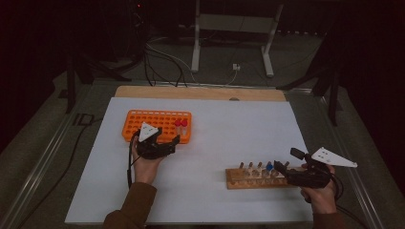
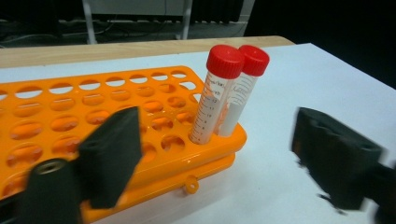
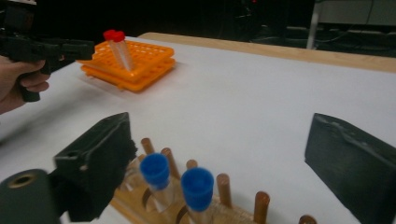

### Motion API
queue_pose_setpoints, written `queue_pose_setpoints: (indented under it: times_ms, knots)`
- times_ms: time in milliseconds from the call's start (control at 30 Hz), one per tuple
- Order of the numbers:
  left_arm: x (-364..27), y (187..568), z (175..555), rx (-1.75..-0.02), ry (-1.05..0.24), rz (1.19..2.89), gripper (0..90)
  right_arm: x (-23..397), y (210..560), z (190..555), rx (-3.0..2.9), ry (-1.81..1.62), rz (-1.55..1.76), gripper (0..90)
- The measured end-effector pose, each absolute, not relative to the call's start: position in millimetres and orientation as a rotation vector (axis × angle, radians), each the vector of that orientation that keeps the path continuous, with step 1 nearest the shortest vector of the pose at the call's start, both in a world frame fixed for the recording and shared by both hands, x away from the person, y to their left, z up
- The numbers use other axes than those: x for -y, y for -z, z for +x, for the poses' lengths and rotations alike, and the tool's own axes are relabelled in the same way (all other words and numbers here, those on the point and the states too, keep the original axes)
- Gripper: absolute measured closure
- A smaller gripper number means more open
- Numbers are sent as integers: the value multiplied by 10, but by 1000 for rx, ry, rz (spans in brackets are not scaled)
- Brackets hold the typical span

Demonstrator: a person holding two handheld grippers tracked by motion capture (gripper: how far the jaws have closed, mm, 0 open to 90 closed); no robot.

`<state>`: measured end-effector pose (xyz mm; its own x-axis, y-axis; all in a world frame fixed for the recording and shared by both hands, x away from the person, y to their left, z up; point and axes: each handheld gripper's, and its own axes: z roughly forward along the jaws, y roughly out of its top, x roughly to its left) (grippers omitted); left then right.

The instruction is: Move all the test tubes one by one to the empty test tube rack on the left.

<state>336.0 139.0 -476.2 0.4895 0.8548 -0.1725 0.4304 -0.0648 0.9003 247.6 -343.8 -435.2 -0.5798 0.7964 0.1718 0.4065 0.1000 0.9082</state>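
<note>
At the near right of the table, the right gripper hangs over the wooden rack, jaws released, nothing between them; two blue-capped tubes stand in the rack just below and between the jaws. Far left, the left gripper sits w/ jaws spread and empty, right beside the orange rack, where two red-capped tubes stand leaning at its right end.

Risks, as I judge: the pegs crowd the blue caps, so a jaw could catch a peg & tip or drag the wooden rack. Grabbing both tubes at once is poss. since they're close together. The left jaws are near the leaning red tubes; a careless pull-back could knock them over.
</note>
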Motion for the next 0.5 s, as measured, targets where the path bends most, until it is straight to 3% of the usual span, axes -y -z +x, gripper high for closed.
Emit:
queue_pose_setpoints:
  times_ms: [167,300,500]
  knots:
    - [-1408,4695,3285,-1101,-516,1680,21,3471,4403,2412,-2064,-1466,1140,269]
    - [-1433,4671,3228,-1090,-517,1682,10,3486,4462,2370,-2093,-1444,1102,431]
    - [-1476,4668,3158,-1090,-524,1677,9,3483,4526,2373,-2147,-1426,1077,587]
